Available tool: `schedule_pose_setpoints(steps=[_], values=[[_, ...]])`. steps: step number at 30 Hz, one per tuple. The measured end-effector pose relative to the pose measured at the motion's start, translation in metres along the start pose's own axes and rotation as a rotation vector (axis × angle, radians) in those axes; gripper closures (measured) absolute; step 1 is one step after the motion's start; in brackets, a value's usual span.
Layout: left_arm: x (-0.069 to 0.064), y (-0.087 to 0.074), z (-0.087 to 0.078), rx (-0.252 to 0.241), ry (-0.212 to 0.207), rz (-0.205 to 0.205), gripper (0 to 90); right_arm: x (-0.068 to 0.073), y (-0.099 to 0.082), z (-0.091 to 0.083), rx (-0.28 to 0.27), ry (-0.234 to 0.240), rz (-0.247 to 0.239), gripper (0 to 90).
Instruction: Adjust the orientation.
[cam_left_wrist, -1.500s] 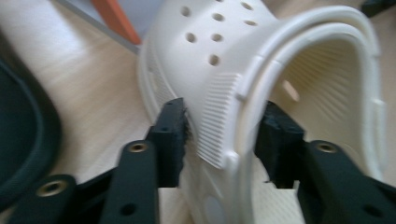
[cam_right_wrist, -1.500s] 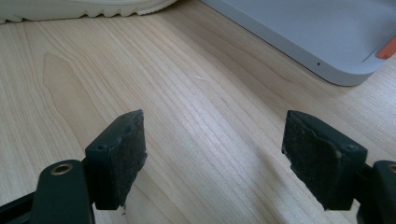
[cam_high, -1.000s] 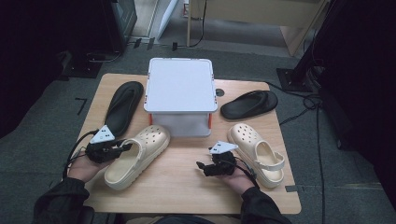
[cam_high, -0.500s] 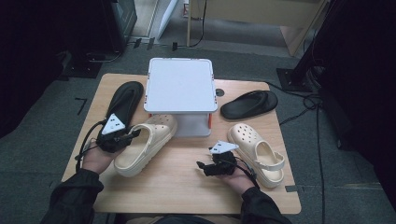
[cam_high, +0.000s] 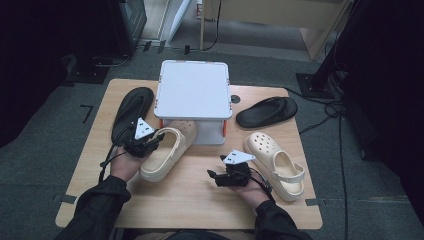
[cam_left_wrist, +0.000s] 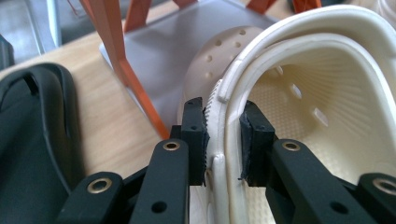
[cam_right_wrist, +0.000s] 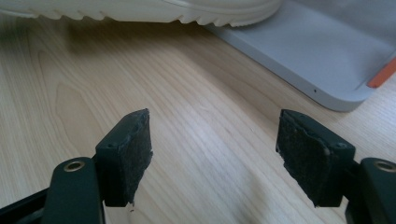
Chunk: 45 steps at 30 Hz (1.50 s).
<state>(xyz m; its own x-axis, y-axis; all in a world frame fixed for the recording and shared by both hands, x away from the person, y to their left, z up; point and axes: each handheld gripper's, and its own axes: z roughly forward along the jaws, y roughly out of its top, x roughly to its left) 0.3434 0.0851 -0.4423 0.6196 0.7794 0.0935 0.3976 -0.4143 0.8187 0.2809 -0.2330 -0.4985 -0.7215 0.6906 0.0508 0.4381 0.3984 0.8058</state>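
Observation:
My left gripper (cam_high: 149, 145) is shut on the side rim near the heel of a cream clog (cam_high: 167, 150). In the left gripper view its pads (cam_left_wrist: 194, 135) pinch the clog's wall (cam_left_wrist: 327, 93). The clog's toe reaches under the top of a white shelf (cam_high: 192, 90), over its grey lower plate (cam_left_wrist: 159, 60). My right gripper (cam_high: 217, 176) hovers low over the wooden table (cam_high: 200, 210). It is open with nothing between its jaws (cam_right_wrist: 215, 149), which have just been closing a little. The second cream clog (cam_high: 275, 162) lies to its right.
One black sandal (cam_high: 131, 112) lies left of the shelf, close beside my left gripper, and another black sandal (cam_high: 266, 111) lies right of it. Orange legs (cam_left_wrist: 119, 60) carry the shelf. The shelf's grey plate (cam_right_wrist: 327, 51) and a clog sole (cam_right_wrist: 140, 11) lie ahead of the right gripper.
My left gripper has carried the clog away from the front edge and to the right, so its toe now sits under the shelf. The right hand has stayed where it was.

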Motion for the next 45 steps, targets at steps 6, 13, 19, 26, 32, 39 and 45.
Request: schedule_pose_setpoints(steps=[6, 13, 19, 26, 32, 39, 45], values=[[-0.002, 0.0, 0.013, -0.008, 0.012, -0.022, 74.8, 0.007, 0.008, 0.01, -0.01, 0.019, 0.0, 27.5], [0.006, -0.005, 0.016, 0.013, -0.105, -0.082, 64.6, 0.017, 0.015, 0.013, -0.029, 0.021, -0.009, 29.0], [0.01, -0.002, 0.011, 0.044, -0.16, -0.077, 51.6, 0.027, 0.028, 0.018, -0.037, 0.044, -0.006, 29.7], [0.023, -0.001, -0.013, 0.041, -0.225, -0.086, 45.0, 0.03, 0.049, 0.02, -0.087, 0.036, 0.051, 32.8], [0.042, 0.014, -0.038, 0.02, -0.24, -0.067, 44.5, 0.033, 0.065, 0.027, -0.122, 0.029, 0.085, 33.9], [0.058, 0.042, -0.055, -0.033, -0.267, -0.054, 45.4, 0.041, 0.078, 0.038, -0.128, 0.015, 0.11, 35.5], [0.069, 0.063, -0.052, -0.04, -0.28, -0.042, 50.3, 0.045, 0.08, 0.048, -0.131, -0.012, 0.154, 37.0]])
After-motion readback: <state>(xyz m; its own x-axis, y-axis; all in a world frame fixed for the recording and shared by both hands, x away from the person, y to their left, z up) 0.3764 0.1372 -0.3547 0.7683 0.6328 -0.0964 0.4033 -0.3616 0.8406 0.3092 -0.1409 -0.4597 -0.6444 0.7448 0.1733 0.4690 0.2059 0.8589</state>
